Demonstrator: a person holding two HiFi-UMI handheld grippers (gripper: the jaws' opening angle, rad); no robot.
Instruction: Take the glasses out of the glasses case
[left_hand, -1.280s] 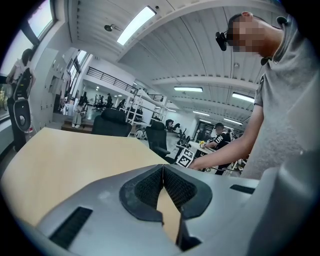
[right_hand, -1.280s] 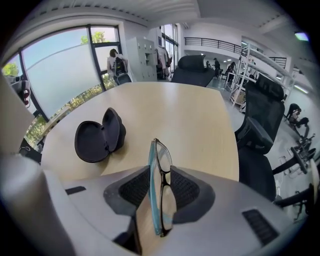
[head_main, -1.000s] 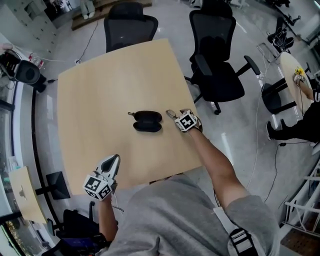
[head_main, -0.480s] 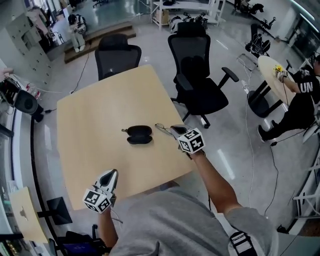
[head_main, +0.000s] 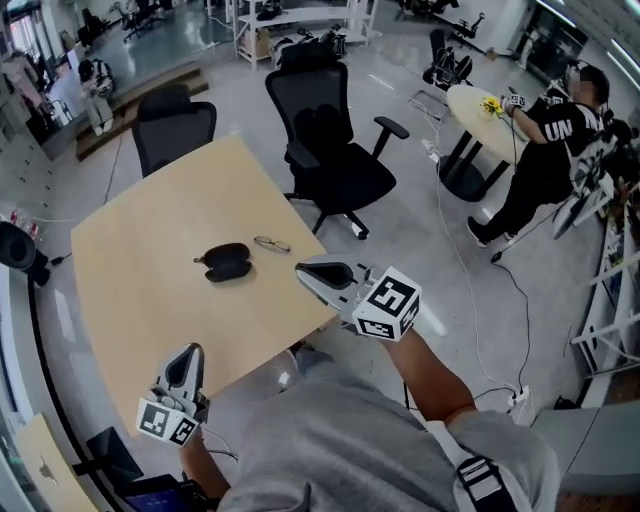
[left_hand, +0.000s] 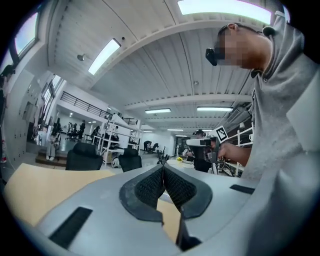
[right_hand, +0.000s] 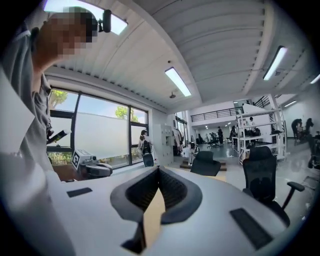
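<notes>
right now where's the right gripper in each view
Head view: right gripper at centre, by the table's right edge, jaws shut and empty.
Left gripper view: small, right of centre, seen side-on with its marker cube.
Right gripper view: its own jaws fill the lower middle.
Shared landmark: the tan table, lower left in the left gripper view, a sliver under the jaws in the right gripper view.

White capital letters "UN" stand on the black short-sleeved T-shirt (head_main: 556, 132) of the person leaning over the round pale table (head_main: 482, 108) far off to the right. Whatever follows those two letters I cannot make out. No other print in the room is legible from here.
</notes>
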